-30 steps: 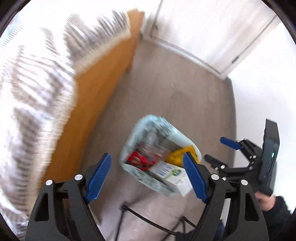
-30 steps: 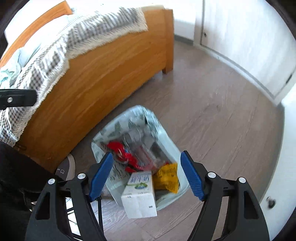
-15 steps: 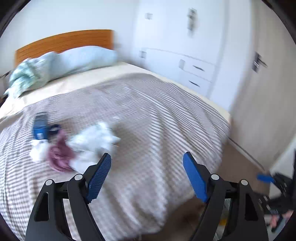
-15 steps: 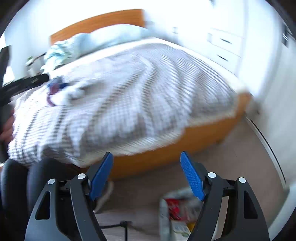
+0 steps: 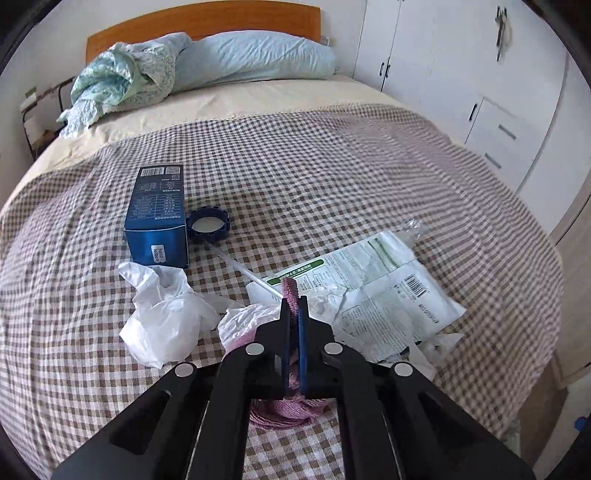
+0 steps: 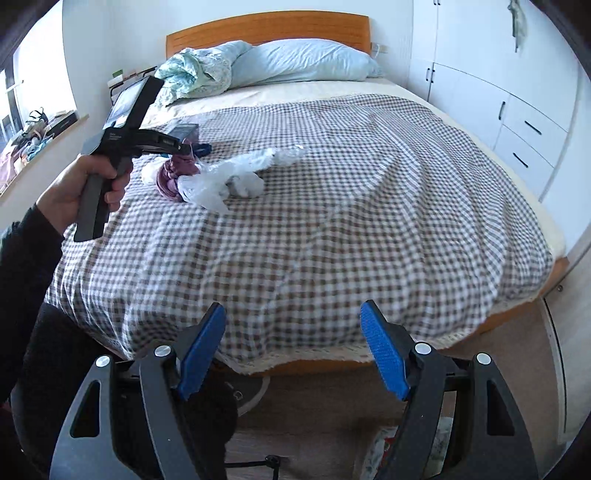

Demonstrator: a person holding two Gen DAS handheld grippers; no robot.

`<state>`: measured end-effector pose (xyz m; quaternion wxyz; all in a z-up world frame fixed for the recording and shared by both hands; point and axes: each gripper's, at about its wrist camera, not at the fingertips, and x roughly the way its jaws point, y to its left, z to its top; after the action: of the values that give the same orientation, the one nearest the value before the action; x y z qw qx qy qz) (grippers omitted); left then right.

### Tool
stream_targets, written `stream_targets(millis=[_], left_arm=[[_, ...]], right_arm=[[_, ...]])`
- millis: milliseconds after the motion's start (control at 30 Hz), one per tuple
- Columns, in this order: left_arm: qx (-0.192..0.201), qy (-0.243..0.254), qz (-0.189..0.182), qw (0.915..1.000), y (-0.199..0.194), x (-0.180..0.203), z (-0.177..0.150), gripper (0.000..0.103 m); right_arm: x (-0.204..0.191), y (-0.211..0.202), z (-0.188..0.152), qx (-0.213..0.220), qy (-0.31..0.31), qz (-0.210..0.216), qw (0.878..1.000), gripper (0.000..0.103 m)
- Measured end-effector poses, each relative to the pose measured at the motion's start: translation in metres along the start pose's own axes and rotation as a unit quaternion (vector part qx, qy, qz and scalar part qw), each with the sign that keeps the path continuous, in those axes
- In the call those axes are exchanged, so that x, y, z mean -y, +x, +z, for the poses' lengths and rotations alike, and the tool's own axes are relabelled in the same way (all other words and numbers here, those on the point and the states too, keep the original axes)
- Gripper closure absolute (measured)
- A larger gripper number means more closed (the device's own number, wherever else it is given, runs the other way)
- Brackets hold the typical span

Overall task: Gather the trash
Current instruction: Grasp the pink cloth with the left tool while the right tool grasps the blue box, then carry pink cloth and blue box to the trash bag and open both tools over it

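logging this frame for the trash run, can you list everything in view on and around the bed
purple cloth: 1, purple, in left gripper
plastic bags: 2, white, beside cloth
printed wrapper: 1, white-green, right of cloth
blue box: 1, behind bags
ring cap: 1, blue, beside box
straw: 1, white
checked blanket: 1, brown-white
pillow: 1, pale blue
wardrobe: white, right
left gripper: shut
right gripper: open, at foot of bed

We see a bed (image 6: 332, 206) under a checked blanket (image 5: 332, 177), orange wooden headboard (image 6: 266, 29) at its head, white wardrobe doors (image 6: 491, 85) right of the bed, bright window (image 6: 33, 81) left, wood-look floor (image 6: 509, 369) at its foot.
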<state>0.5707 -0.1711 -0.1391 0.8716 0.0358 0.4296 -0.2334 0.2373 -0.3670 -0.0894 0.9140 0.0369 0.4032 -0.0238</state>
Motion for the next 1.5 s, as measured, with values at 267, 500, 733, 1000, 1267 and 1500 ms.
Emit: stream_targets(millis=[267,500,733,1000,1267,1500], left_arm=[[0.141,-0.169,-0.090,0.9713,-0.125,-0.109,-0.018,0.103],[0.189,-0.247,-0.024,0.9500,-0.145,-0.190,-0.037,0.103],[0.176,-0.313,-0.056,0.9316,-0.119,-0.252,-0.054,0.103],[0.165,-0.307,-0.054,0.9356,-0.109,-0.259,-0.057,0.103],[0.166,-0.295,-0.075,0.9380,-0.115,-0.239,-0.050,0.103],[0.205,-0.209,-0.116,0.9492,-0.168,-0.159,-0.023,0.103]], right_arm=[[-0.043,0.042,0.061,0.015,-0.021,0.051,0.998,0.031],[-0.135,0.116,0.159,0.034,-0.060,0.111,0.991,0.022],[-0.216,0.248,0.236,-0.021,0.022,0.153,0.988,0.022],[-0.234,0.321,0.254,-0.034,0.107,0.094,0.989,0.045],[-0.215,0.224,0.286,0.066,0.047,0.109,0.991,0.045],[-0.108,0.072,0.240,0.118,0.019,0.068,0.991,0.045]])
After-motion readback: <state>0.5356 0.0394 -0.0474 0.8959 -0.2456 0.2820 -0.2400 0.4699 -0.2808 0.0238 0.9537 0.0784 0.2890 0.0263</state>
